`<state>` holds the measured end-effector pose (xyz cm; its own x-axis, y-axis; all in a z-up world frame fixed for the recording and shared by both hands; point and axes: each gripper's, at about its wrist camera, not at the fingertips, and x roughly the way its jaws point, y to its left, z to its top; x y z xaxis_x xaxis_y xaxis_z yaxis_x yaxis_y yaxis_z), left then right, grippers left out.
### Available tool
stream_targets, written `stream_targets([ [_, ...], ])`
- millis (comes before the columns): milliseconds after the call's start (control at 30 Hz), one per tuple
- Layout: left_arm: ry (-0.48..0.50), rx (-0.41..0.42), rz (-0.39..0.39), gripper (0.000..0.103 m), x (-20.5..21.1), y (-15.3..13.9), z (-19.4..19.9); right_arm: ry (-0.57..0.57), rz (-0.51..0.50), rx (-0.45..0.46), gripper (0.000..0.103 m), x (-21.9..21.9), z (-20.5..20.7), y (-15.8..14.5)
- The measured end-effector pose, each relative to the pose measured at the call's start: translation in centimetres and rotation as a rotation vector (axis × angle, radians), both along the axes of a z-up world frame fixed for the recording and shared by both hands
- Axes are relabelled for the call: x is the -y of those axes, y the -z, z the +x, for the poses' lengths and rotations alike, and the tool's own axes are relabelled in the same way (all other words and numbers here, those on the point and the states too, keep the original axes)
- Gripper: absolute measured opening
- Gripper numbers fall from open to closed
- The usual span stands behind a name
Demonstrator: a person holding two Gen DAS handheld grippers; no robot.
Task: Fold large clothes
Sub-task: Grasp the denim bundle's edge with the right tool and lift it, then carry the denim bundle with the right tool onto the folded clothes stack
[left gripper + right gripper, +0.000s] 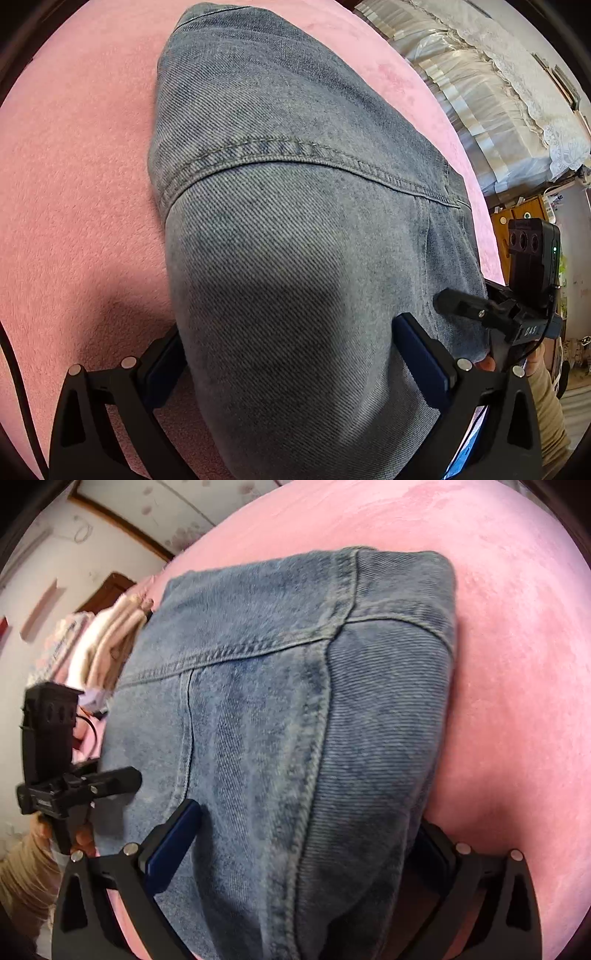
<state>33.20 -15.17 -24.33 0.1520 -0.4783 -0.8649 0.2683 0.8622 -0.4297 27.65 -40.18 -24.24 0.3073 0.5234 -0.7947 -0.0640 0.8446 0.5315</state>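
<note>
Folded jeans [295,229] are lain on a pink blanket [74,184]; beyond it, white curtains [480,96]. Both claws, left [295,365] and right [306,849], are spread apart around the jeans.

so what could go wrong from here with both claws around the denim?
1. The left claw and right claw straddle a thick denim garment with fingers wide apart; closing may catch only some layers, so the fold could slip.
2. The claws sit close together on one end; the far end may sag or drag on the pink blanket if lifted.
</note>
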Motion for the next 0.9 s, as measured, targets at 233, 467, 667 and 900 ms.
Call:
stream_targets([
  [233, -0.035, 0.092, 0.086, 0.076, 0.8, -1.4, -1.6, 0.037, 0.094, 0.009, 0.039, 2.3, -0.1, -0.4],
  [467, -0.052, 0.186, 0.131, 0.045, 1.0, -5.5, -3.7, 0.079, 0.005, 0.107, 0.023, 0.1, -2.8, -5.0],
  [667, -0.033, 0.187, 0.155, 0.042, -3.4, -10.0, -7.6, 0.033, -0.013, 0.104, 0.021, -4.5, -7.1, -8.5],
  [900, -0.093, 0.192, 0.179, 0.042, -13.3, -15.6, -11.6, -0.074, 0.042, 0.147, 0.021, -13.0, -9.4, -13.0],
])
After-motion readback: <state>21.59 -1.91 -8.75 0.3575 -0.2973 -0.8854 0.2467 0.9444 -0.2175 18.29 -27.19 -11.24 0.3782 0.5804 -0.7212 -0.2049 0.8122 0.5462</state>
